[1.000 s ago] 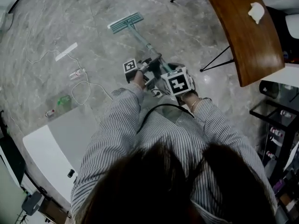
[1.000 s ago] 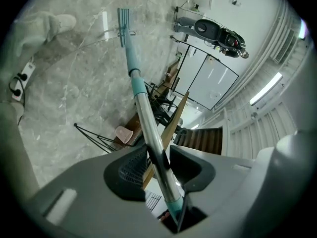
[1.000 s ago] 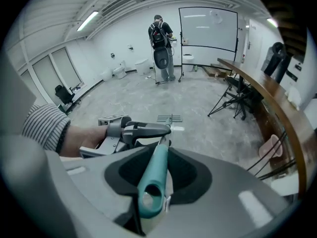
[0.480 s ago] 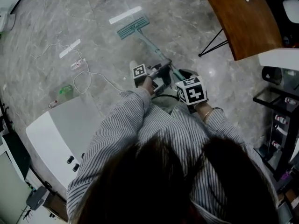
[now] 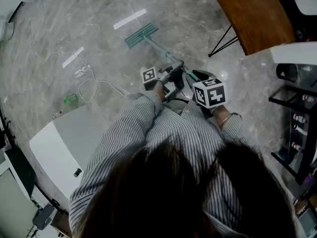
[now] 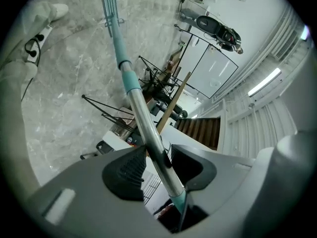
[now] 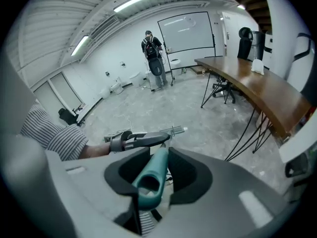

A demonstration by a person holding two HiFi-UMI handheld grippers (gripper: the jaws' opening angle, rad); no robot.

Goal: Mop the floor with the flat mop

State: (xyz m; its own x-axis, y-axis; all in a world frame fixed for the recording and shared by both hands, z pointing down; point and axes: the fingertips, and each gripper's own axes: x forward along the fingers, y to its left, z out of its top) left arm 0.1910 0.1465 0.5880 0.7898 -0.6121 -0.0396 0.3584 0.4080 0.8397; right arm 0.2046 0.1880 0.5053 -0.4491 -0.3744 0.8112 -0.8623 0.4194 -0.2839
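Grey marbled floor [image 5: 99, 48] spreads under me, with a curved wooden table [image 5: 257, 24] at the upper right and a white cable [image 5: 91, 86] looped on the floor to my left. The mop [image 5: 159, 50] slants away from me. Its head [image 5: 141, 35] lies flat on the floor ahead, well apart from the cable, and the pole runs back to my two hands.

My left hand-held gripper [image 6: 157, 150] is clamped on the bare metal pole [image 6: 145, 123]. Its own view shows the pads pressed on both sides. Beyond them it shows a teal collar [image 6: 130, 81] and the far head up the pole, which the head view shows only small.

My right hand-held gripper [image 7: 158, 155] sits at the pole's top end, jaws closed on the teal grip [image 7: 151, 175]. Only its view shows the hollow end of that grip, the left hand-held gripper ahead on the pole and my striped sleeve [image 7: 54, 133]. It alone also shows a person [image 7: 154, 58] standing far off by a white board [image 7: 188, 31].

From above, the marker cube [image 5: 209, 92] covers my right jaws.
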